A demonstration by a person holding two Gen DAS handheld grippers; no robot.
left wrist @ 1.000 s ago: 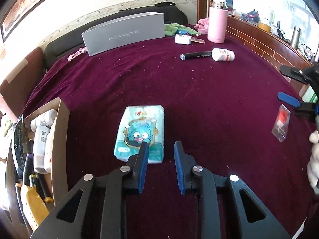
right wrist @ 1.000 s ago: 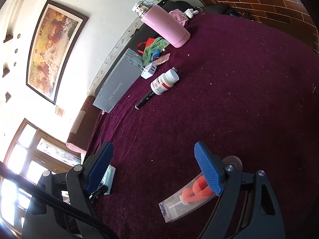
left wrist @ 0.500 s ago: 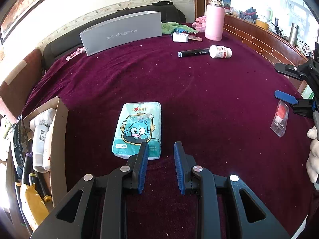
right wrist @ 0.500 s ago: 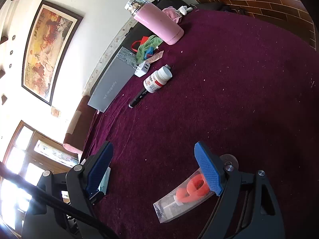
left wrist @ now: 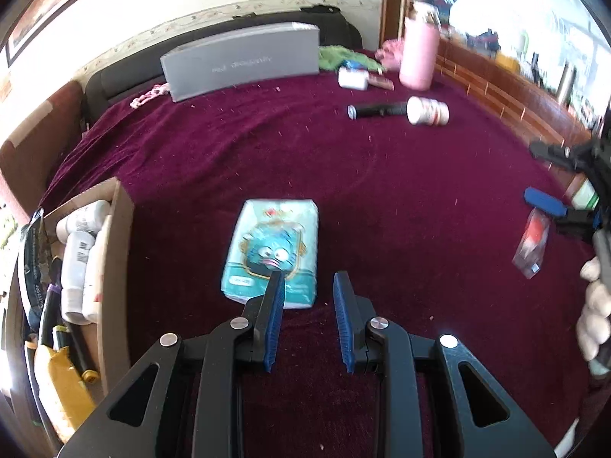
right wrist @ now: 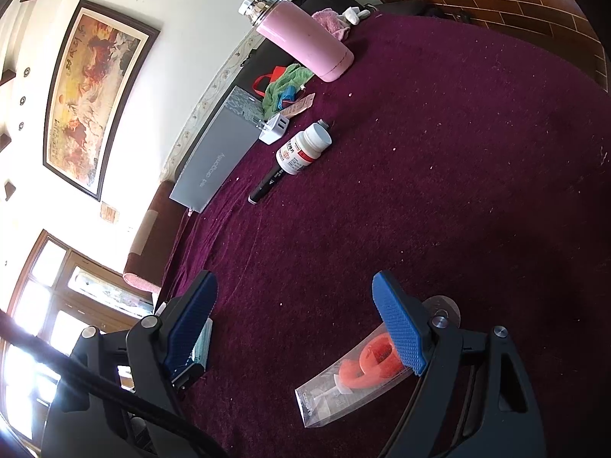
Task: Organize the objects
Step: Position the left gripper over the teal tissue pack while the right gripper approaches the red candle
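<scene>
Left claw (left wrist: 308, 286) empty above tissue pack (left wrist: 273, 248); carton (left wrist: 114, 252) beside

Maroon cloth surface (left wrist: 382, 198) carries tissue pack (left wrist: 273, 252), marker (left wrist: 376, 110), pill bottle (left wrist: 427, 111), pink flask (left wrist: 418, 57), grey box (left wrist: 240, 61).

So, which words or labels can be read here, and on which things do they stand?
"red dragonfly": grey box, seen upside down.
"cancare", roughly: clear packet, small print, uncertain.
White bottle: red label, print too small.
Tissue pack: cartoon face, text blurred.
Painting: characters unreadable.
</scene>
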